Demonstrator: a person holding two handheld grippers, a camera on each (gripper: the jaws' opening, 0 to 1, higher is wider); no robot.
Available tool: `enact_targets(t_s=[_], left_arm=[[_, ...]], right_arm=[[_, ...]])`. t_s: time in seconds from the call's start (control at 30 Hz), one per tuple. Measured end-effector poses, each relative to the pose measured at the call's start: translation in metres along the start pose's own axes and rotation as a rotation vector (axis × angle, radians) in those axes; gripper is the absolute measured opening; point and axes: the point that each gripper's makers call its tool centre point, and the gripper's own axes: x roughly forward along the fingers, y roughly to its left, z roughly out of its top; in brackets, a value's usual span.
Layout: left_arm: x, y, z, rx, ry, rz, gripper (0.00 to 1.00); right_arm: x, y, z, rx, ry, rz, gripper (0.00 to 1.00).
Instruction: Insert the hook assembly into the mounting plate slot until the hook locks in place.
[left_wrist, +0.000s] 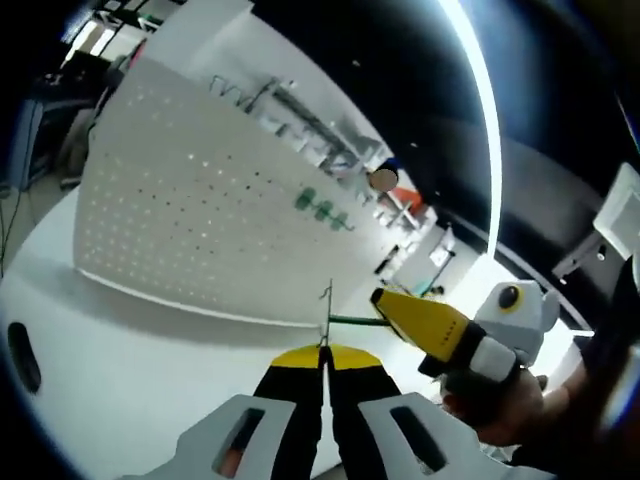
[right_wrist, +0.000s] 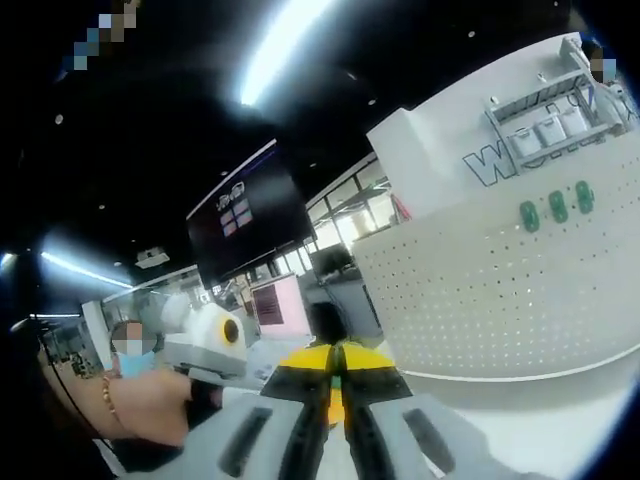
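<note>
White perforated pegboard curves across the left gripper view's centre above a smooth white tabletop. Low centre, the left gripper pinches a thin wire hook; the right gripper enters from the right, holding its green end.

In the right gripper view, the jaws of the right gripper close on something green at bottom centre; the pegboard fills the right.

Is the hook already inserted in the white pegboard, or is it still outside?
Outside. The left gripper, shut, holds the thin metal hook in front of the pegboard, apart from its holes.
</note>
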Motion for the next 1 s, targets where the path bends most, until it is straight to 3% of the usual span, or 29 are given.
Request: enact_targets(t_s=[0.17,0.67,0.8,1.0], left_arm=[[0.001,0.001,-0.004,0.082,0.031,0.027,0.01],[0.002,0.005,-0.006,0.066,0.031,0.043,0.05],[0.003,0.009,-0.008,0.076,0.038,0.063,0.1],[0.003,0.005,-0.009,0.082,0.038,0.051,0.05]], right_arm=[[0.0,-0.001,-0.004,0.005,0.014,-0.003,0.0],[-0.002,0.003,-0.008,0.01,0.018,0.002,0.0],[-0.003,0.003,-0.009,0.003,0.025,0.002,0.0],[-0.004,0.003,-0.011,0.008,0.028,0.0,0.0]])
